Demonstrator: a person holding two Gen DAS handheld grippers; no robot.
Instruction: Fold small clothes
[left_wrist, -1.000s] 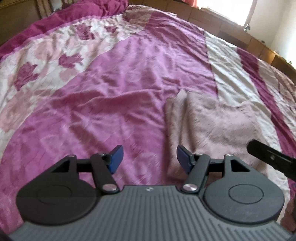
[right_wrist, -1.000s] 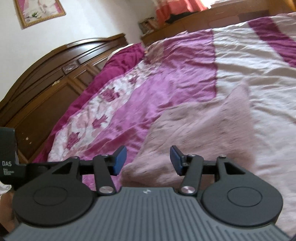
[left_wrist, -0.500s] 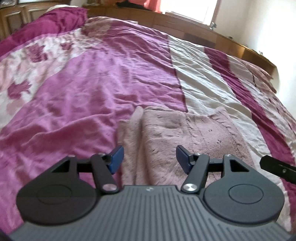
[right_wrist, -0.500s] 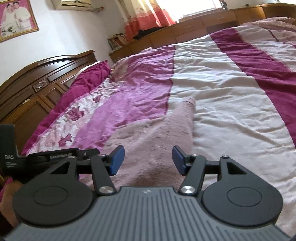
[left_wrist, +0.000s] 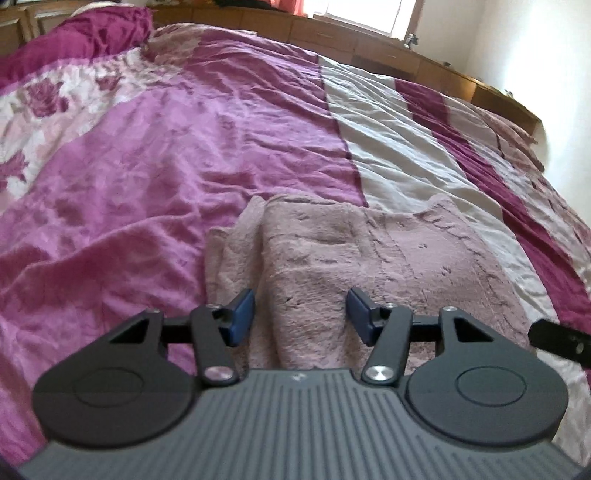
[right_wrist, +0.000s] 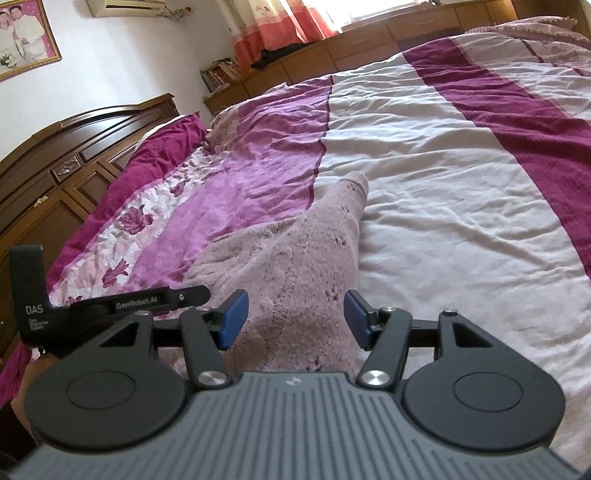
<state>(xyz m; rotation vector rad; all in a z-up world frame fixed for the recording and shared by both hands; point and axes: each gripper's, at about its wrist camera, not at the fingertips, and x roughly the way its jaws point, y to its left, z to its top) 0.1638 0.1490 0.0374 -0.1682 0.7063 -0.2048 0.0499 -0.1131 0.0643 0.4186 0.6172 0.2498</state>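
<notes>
A dusty-pink fleecy garment (left_wrist: 369, 258) lies flat on the bed, partly folded, with a raised fold along its left side. It also shows in the right wrist view (right_wrist: 295, 273). My left gripper (left_wrist: 301, 317) is open and empty, just above the garment's near left part. My right gripper (right_wrist: 295, 319) is open and empty, over the garment's near right edge. The tip of the right gripper shows at the right of the left wrist view (left_wrist: 557, 341). The left gripper's body shows at the left of the right wrist view (right_wrist: 110, 306).
The bedspread (left_wrist: 147, 166) has magenta, cream and dark red stripes with a rose print at the left. A dark wooden headboard (right_wrist: 55, 177) stands at the left. Low wooden cabinets (right_wrist: 369, 44) run along the far side under a window.
Both grippers have swung to the right and come nearer the garment. The garment now lies between each gripper's fingers. Both stay open.
</notes>
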